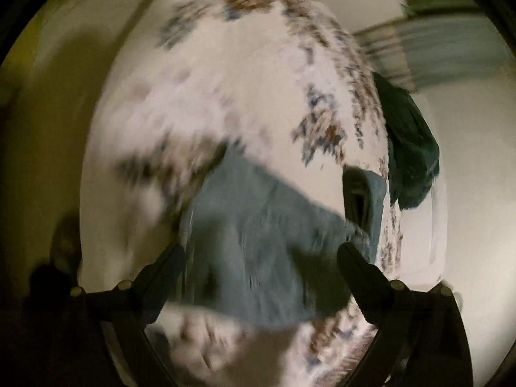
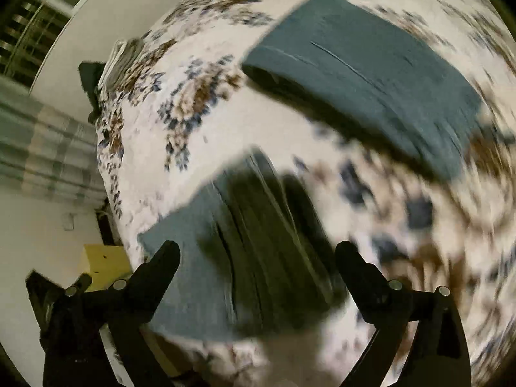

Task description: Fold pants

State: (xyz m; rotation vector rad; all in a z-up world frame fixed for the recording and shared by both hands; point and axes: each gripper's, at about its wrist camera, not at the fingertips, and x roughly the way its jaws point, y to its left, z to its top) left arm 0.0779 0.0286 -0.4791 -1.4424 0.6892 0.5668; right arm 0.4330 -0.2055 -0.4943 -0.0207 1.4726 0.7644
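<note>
Grey-blue pants [image 1: 258, 225] lie on a white bed sheet with a brown and blue flower print [image 1: 242, 80]. My left gripper [image 1: 261, 251] is open just above the pants, holding nothing. In the right wrist view, one part of the pants [image 2: 371, 77] lies flat further off and a bunched part [image 2: 232, 225] lies between my fingers. My right gripper [image 2: 258, 251] is open over that part. Both views are motion-blurred.
A dark teal cloth [image 1: 412, 154] hangs off the bed's right edge. A striped curtain [image 1: 435, 54] is behind it. In the right wrist view, the bed edge [image 2: 109, 161] drops to a pale floor with a yellow box [image 2: 103, 261].
</note>
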